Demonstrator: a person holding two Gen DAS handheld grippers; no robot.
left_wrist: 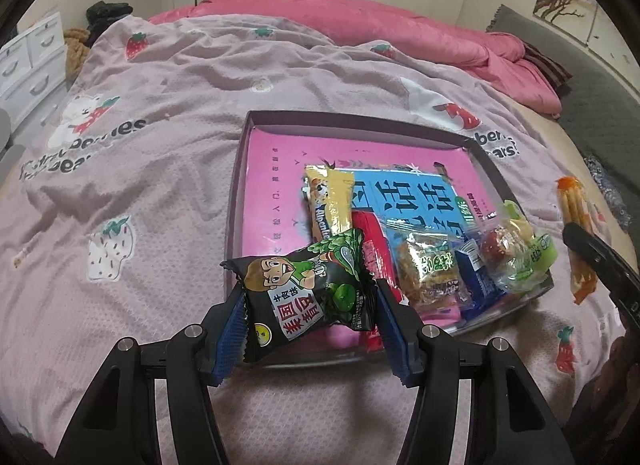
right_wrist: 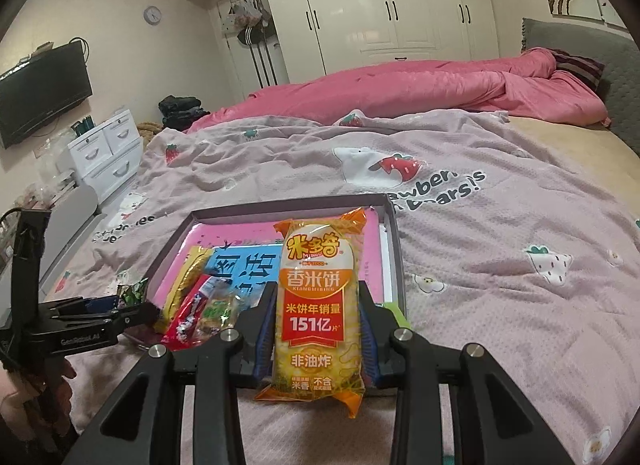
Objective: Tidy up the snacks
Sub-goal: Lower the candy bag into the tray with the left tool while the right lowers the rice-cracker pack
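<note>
**A:** Status on both grippers?

**B:** I see the left gripper [left_wrist: 308, 329] clamped on a black-and-green snack packet [left_wrist: 304, 289] — blue pads pressing both side edges, packet held above the near rim of the box [left_wrist: 476, 145]. Right gripper [right_wrist: 316, 341] is clamped on a tall yellow rice-cracker pack [right_wrist: 318, 305], upright, also in front of the box's near edge.

**A:** Where's the box, and what's in it?

**B:** On the pink strawberry bedspread [left_wrist: 160, 125]. From the left wrist it sits at 12 to 1 o'clock of the fingers. Inside: pink liner, a blue sheet [left_wrist: 416, 197], a yellow bar [left_wrist: 332, 201], a red packet [left_wrist: 372, 241], a clear-wrapped brown snack [left_wrist: 428, 269], a green-twist candy [left_wrist: 516, 253] — all crowded in the near right corner.

**A:** Anything outside it?

**B:** The rice-cracker pack shows at 3 o'clock in the left view, in the right gripper's tip. From the right wrist, the left gripper is at 9 o'clock, just beside the box.
</note>
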